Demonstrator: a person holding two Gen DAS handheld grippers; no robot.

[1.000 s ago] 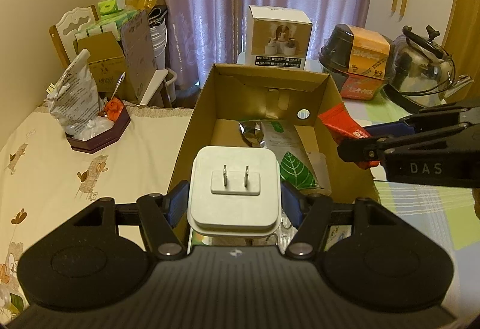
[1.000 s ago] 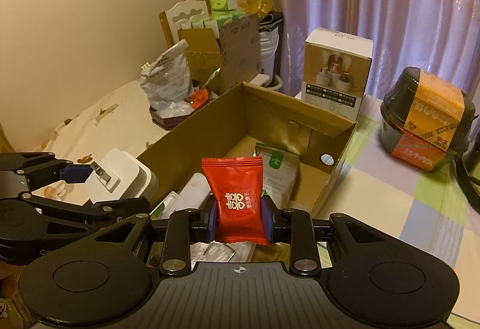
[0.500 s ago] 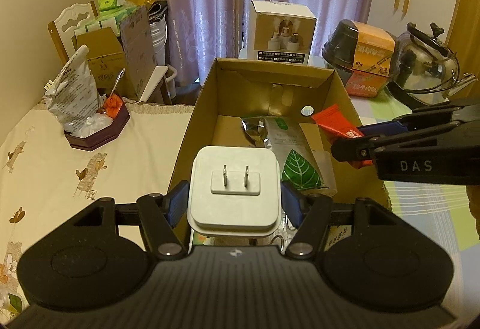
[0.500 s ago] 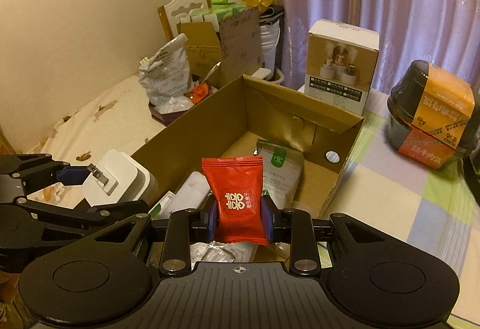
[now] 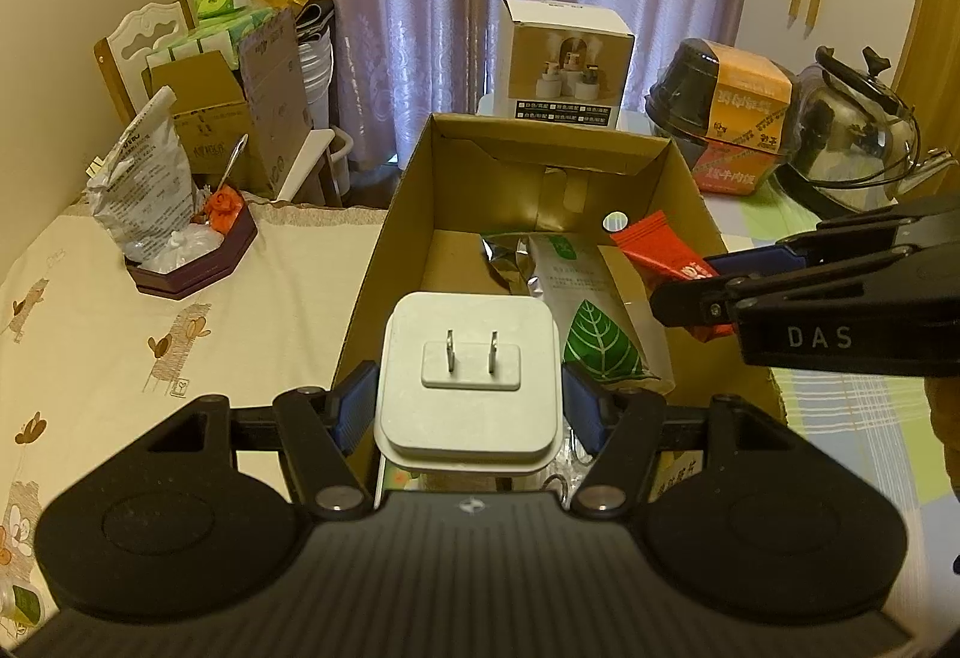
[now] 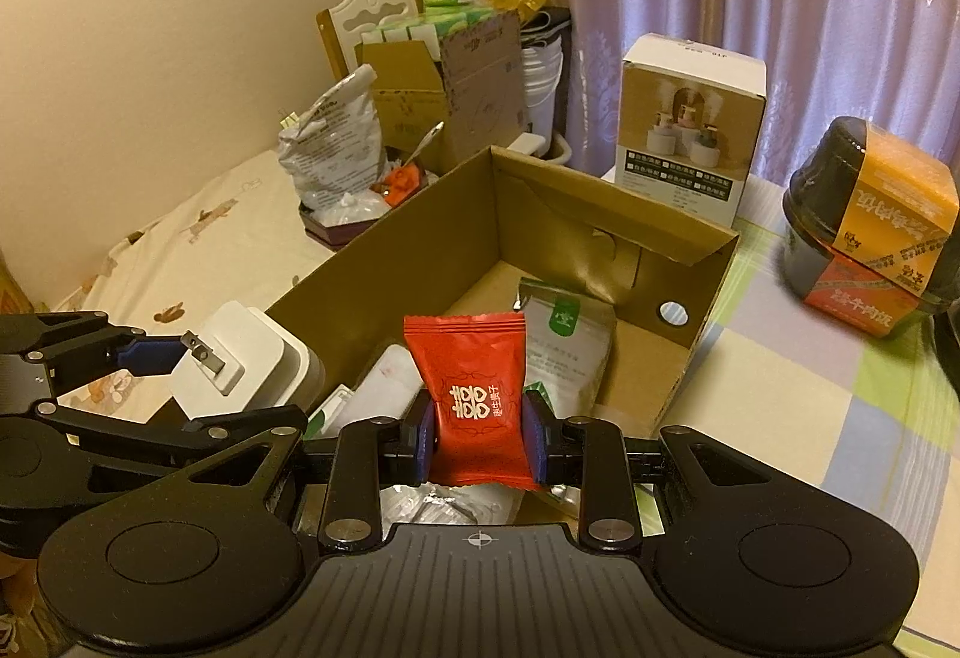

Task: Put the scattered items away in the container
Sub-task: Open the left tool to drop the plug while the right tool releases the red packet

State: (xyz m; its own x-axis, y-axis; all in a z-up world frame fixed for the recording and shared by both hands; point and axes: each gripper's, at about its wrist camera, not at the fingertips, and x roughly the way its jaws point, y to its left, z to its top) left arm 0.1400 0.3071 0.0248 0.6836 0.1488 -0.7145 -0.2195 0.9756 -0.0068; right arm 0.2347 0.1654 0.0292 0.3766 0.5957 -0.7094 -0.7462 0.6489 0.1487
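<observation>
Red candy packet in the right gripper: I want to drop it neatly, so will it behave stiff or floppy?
The red candy packet likely stays fairly stiff: it stands upright above the right gripper without drooping. It looks light and puffed, so it may flutter or land unevenly in the cardboard box. Its glossy film could slip.

Cardboard box (image 5: 384,262) on clothed table (image 5: 180,334)

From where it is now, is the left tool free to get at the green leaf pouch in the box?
Probably not yet. The left tool is shut on the white plug adapter, so its jaws are occupied. The green leaf pouch lies uncovered in the cardboard box, just ahead.
</observation>
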